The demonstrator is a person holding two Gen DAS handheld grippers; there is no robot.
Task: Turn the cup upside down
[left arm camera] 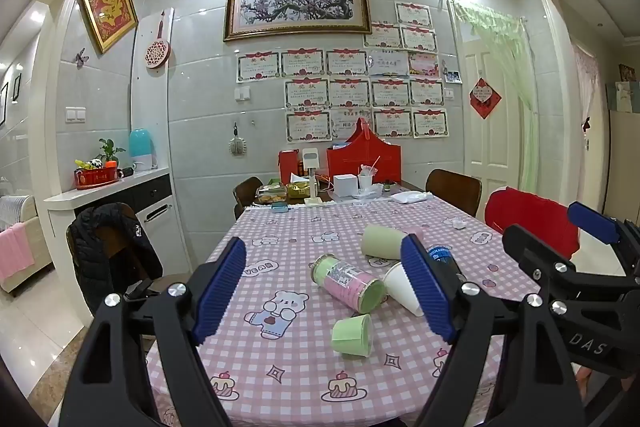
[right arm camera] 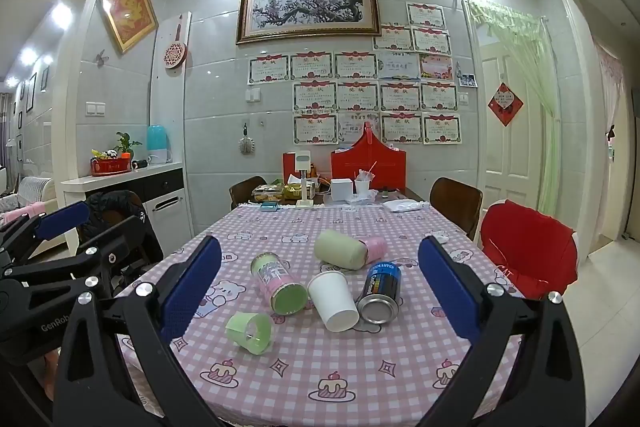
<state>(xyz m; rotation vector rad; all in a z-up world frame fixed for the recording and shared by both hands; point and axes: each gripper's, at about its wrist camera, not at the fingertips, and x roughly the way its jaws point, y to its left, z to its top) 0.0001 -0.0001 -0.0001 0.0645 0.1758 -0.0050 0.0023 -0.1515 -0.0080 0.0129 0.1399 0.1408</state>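
A pink checked tablecloth [right arm camera: 320, 367] with bears and cakes covers the dining table, which runs to a tiled wall hung with certificates and a framed blossom painting [right arm camera: 307, 5]. The white paper cup [right arm camera: 333, 299] lies on its side ahead of the right gripper [right arm camera: 320, 293], between its wide-apart fingers, mouth turned away; the left gripper [left arm camera: 323, 291], also spread and holding nothing, has it just inside its right finger. Beside the cup lie a pink-green canister [right arm camera: 279, 283], a small green cup [right arm camera: 250, 331] and a dark can [right arm camera: 380, 293]; their insides are not visible.

A family dining room. Checked tablecloth [right arm camera: 304, 367] on the table, framed blossom painting [right arm camera: 308, 5], certificates [right arm camera: 356, 95] papering the tiled wall.
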